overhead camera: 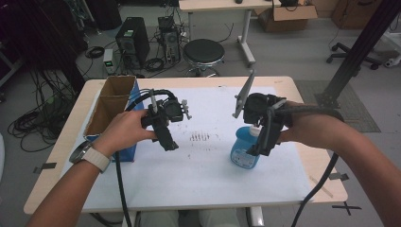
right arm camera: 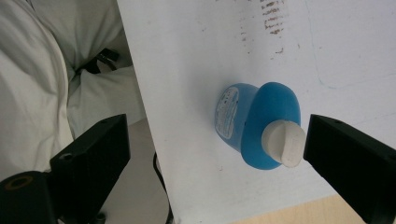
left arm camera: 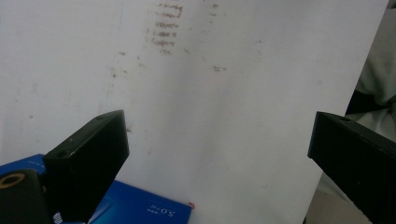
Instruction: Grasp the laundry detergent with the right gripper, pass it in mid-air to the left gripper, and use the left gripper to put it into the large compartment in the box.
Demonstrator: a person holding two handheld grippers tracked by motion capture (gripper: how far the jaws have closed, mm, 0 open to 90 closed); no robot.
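Farthest left stands a tall open-topped cardboard box with blue printed sides (overhead camera: 113, 111), just behind and outside the left gripper (overhead camera: 168, 142); in the left gripper view a corner of its blue side (left arm camera: 140, 207) shows below the near jaw. The person's left hand (overhead camera: 125, 130) holds that gripper above the white paper sheet (overhead camera: 198, 165) covering the pale wooden table (overhead camera: 52, 156). Its jaws are spread wide with nothing between them — under them lies bare paper, with a patch of brownish smudges (left arm camera: 166, 28) farther ahead.

Those same smudges (overhead camera: 199, 137) lie on the sheet between the two grippers.

To the right, the right gripper (overhead camera: 257, 149) points down over a translucent blue plastic bottle with a white cap (overhead camera: 243, 151) standing upright on the paper. Its jaws are released too — spread wide and gripping nothing. In the right gripper view the bottle (right arm camera: 261, 121) sits well off to one side of the gap, its white cap (right arm camera: 283, 142) just beside the jaw at the right of that view; whether they touch I cannot tell.
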